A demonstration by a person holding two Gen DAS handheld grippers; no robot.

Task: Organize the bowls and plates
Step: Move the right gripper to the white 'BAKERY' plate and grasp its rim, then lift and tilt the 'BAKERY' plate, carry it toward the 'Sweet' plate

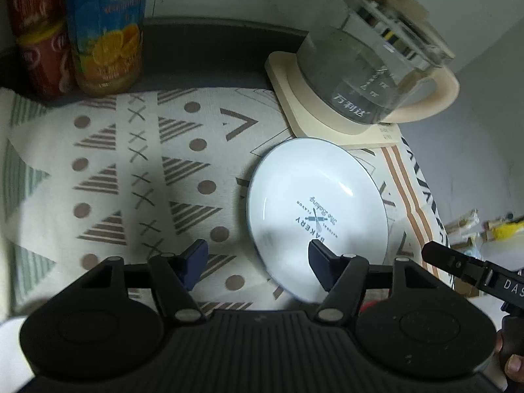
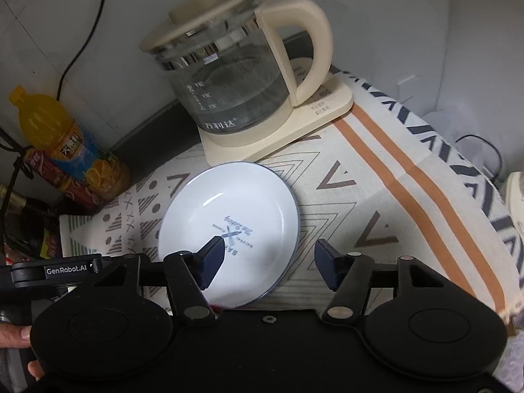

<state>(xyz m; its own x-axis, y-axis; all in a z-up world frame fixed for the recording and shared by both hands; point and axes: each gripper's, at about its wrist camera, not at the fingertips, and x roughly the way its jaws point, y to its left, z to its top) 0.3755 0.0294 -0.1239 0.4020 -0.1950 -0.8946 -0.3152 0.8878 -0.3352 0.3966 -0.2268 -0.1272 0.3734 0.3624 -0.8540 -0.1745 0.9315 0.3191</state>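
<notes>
White plate (image 1: 314,203): flat on the patterned cloth (image 1: 131,163) — just beside the kettle base (image 1: 304,104)
Left tool (image 1: 258,262): spread wide, holding nothing
Right tool (image 2: 268,262): likewise released — over the plate's edge

1. The plate (image 1: 314,196) is white with a thin dark rim and dark blue bakery lettering at its centre.
2. The cloth (image 1: 131,170) is cream, printed with brown dots, crosses and striped triangles, plus orange-brown stripes (image 2: 419,177) and dark chevrons.
3. The kettle (image 2: 229,78) is clear glass with cream handle, lid and base.
4. The juice bottle (image 2: 62,140) is orange with a blue label.
5. The gripper (image 2: 268,262) is black with dark blue pads (image 2: 214,258).
</notes>
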